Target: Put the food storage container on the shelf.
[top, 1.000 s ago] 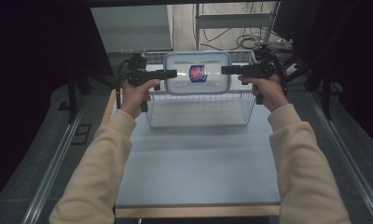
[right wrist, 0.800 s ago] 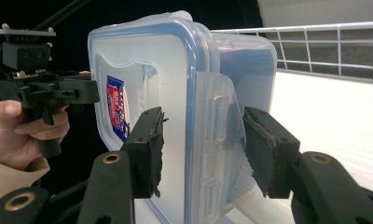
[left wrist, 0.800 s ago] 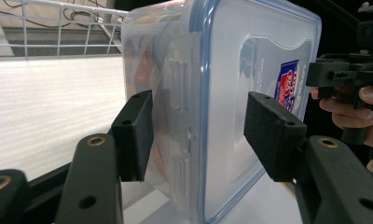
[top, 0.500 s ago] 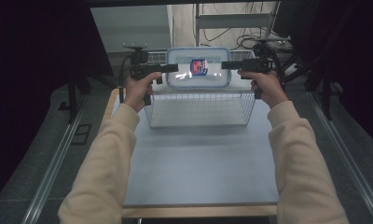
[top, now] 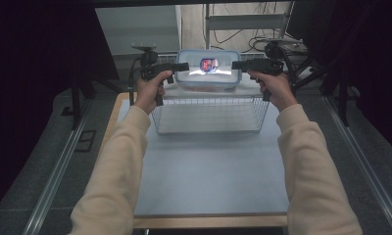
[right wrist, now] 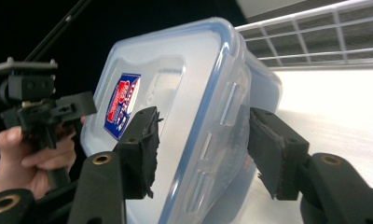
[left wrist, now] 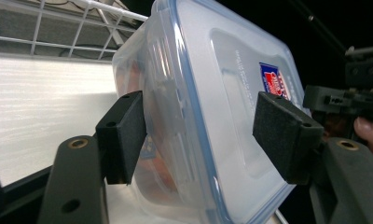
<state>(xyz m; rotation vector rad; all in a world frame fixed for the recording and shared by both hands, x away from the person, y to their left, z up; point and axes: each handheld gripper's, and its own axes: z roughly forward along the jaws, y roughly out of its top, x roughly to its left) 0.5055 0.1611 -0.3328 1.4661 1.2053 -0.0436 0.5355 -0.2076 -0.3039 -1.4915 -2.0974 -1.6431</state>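
Note:
A clear plastic container (top: 208, 73) with a blue-rimmed lid and a red-and-blue label hangs lid up over the far end of a wire basket (top: 157, 117). My left gripper (top: 184, 66) reaches in at its left end and my right gripper (top: 235, 64) at its right end. In the left gripper view the container (left wrist: 212, 93) lies between the jaws of my left gripper (left wrist: 205, 133), which have just been opening. One pad (left wrist: 124, 135) lies against its underside and the other stands off the lid. In the right gripper view my right gripper (right wrist: 206, 151) straddles the container (right wrist: 184, 84), its jaws also widening.
The basket stands at the far end of a pale table (top: 208, 176) with a wooden front edge. Dark stands and cables crowd the floor behind and beside the table. Metal rails run along both sides.
Both hands have carried the container away from me toward the far end of the basket. The left jaws have spread apart around it.

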